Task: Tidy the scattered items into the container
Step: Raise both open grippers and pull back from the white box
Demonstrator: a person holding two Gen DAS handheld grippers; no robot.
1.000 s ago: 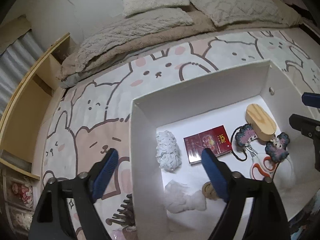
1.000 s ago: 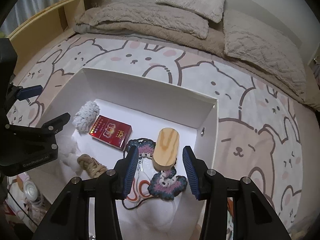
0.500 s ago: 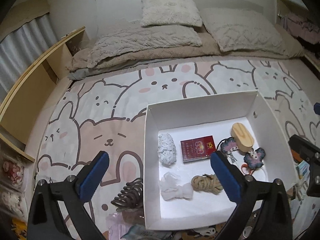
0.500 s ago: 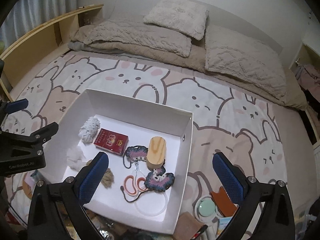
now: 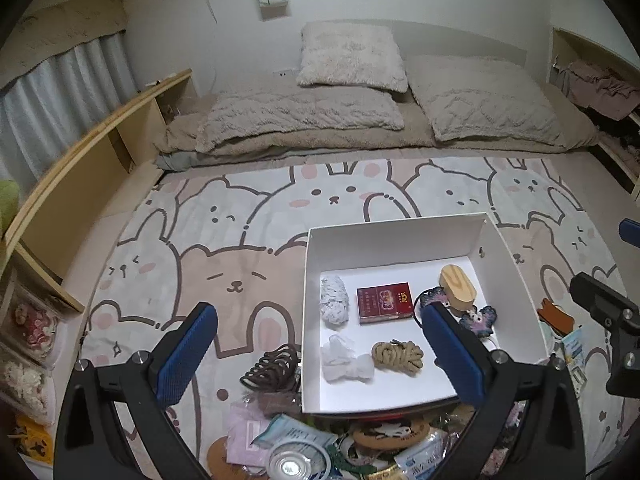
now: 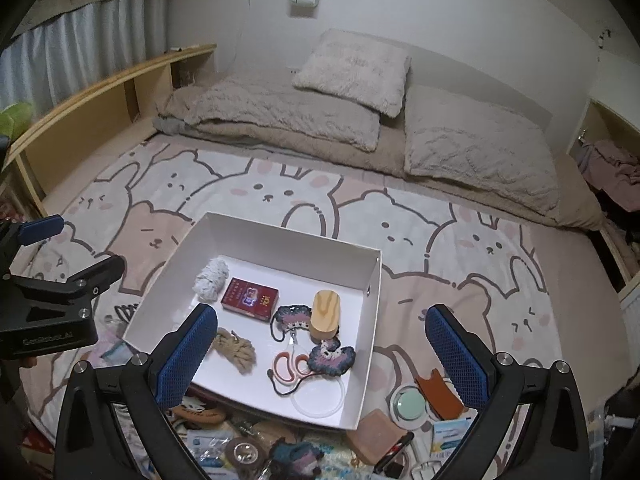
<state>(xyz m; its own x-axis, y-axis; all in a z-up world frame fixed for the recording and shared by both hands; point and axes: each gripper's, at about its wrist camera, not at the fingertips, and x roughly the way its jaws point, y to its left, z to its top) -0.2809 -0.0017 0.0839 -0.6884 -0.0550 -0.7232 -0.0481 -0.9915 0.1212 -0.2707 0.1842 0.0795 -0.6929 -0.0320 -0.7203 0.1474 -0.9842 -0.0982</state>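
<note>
A bed (image 5: 360,128) with beige covers and two pillows filled the far side of the room, and a rug (image 5: 240,232) printed with rabbits and bears lay in front of it. On the rug's near half stood the white box (image 6: 280,240), open at the top.

Both grippers hung above the near edge of the rug with nothing between their blue pads. The left gripper (image 5: 320,356) had its jaws spread wide, one finger over the rug and the other over the box's right half. The right gripper (image 6: 322,358) was spread just as wide, one finger over the box's near left corner and the other over the rug to the right of the box.

Inside the box, a red packet (image 5: 385,302) lay toward the far wall, with a white bundle (image 5: 334,306) just to its left and a wooden oval block (image 6: 326,314) near the right wall. A coil of tan rope (image 5: 398,356) sat in the near left part, beside a crumpled clear wrapper (image 5: 346,360). Orange-handled scissors (image 6: 290,364) lay near the right wall between two crocheted pieces (image 6: 332,358), touching a thin white ring (image 6: 320,398).

Outside, a dark hair claw (image 5: 272,368) lay on the rug just left of the box. A litter of packets and small things (image 5: 320,440), too blurred to name singly, crowded the rug's near edge, and a pale green round lid (image 6: 412,402), perhaps a mirror, lay right of the box's near right corner.
</note>
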